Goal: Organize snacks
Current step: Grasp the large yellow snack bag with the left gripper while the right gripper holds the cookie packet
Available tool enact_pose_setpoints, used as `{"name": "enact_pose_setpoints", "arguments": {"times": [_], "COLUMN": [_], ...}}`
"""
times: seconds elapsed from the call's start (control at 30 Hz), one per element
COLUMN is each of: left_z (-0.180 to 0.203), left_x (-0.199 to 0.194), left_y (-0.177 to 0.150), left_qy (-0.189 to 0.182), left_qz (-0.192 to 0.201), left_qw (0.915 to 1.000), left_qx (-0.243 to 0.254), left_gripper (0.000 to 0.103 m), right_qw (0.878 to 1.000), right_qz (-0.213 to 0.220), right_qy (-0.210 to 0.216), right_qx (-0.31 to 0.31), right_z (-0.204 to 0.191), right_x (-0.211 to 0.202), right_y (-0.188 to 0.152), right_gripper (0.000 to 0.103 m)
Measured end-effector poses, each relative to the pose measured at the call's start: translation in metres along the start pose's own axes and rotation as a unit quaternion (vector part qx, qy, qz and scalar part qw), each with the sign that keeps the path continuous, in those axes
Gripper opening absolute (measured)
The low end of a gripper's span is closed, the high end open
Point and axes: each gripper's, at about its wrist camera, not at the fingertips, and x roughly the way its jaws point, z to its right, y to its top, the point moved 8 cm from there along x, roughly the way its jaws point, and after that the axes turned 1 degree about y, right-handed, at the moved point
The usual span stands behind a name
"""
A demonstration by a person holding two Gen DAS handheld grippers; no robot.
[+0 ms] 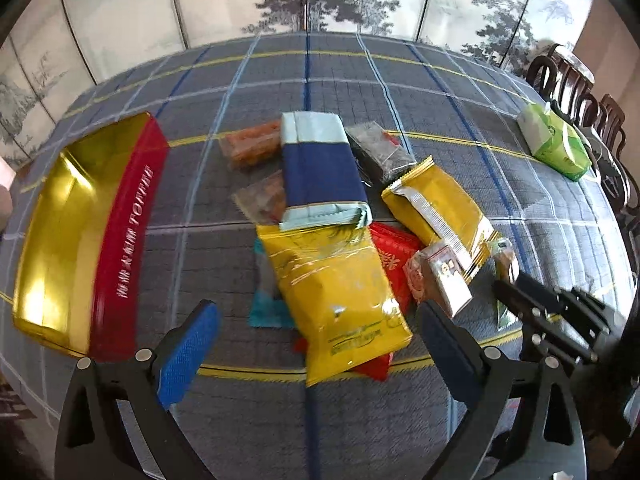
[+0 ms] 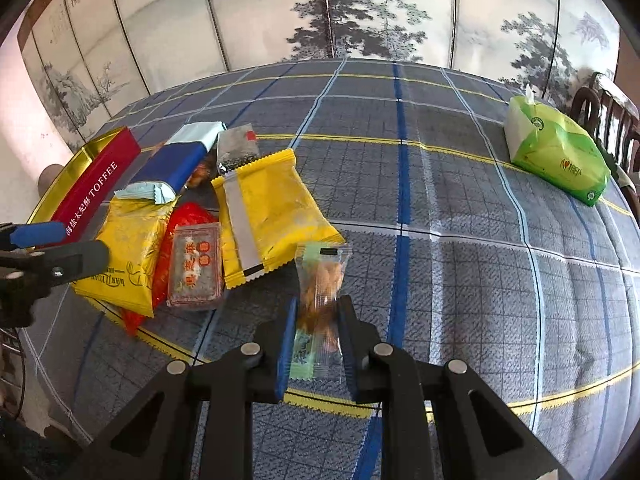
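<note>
One small nut packet (image 2: 320, 292) is clamped between the right gripper (image 2: 316, 340) pads, just beside the snack pile (image 2: 256, 216) on the checked tablecloth (image 2: 460, 260). The left gripper (image 1: 316, 340) hangs spread wide above that pile, gripping nothing, near the toffee tin (image 1: 120, 248).

The tin (image 1: 92, 236) lies left of the snack pile (image 1: 332, 240) on the table (image 2: 460, 240). The tissue pack (image 2: 556, 156) sits well apart, far right. A nut packet (image 2: 320, 304) stands between the right gripper's (image 2: 316, 344) pads, just right of the pile.
</note>
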Motion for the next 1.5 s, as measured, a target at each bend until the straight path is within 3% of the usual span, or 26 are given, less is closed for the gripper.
{"name": "enact_pose_setpoints", "arguments": {"times": [0.27,0.4,0.8,1.0,1.5], "left_z": [0.002,-0.003,-0.011,-0.012,-0.022], "left_x": [0.025,0.032,0.026,0.022,0.001], "left_y": [0.004,-0.002,-0.014,-0.016,-0.025], "left_qy": [0.029,0.024,-0.017,-0.026,-0.035], "left_qz": [-0.014,-0.025,-0.028,-0.02,-0.012], "left_qw": [0.9995,0.9994,0.9994,0.9994,0.9989], "left_qx": [-0.001,-0.007,0.0,0.009,0.03], "left_gripper": [0.097,0.096,0.061,0.051,0.041], "right_qw": [1.0,1.0,1.0,1.0,1.0], "right_qz": [0.001,0.0,-0.002,-0.003,-0.01], "right_qy": [0.01,0.011,0.012,0.008,-0.008], "right_qx": [0.009,0.01,0.011,0.01,0.01], "right_z": [0.002,0.001,-0.001,-0.003,-0.006], "right_x": [0.0,0.0,0.0,0.0,0.002], "right_y": [-0.001,-0.002,-0.003,-0.004,-0.003], "right_gripper": [0.021,0.021,0.021,0.021,0.021]}}
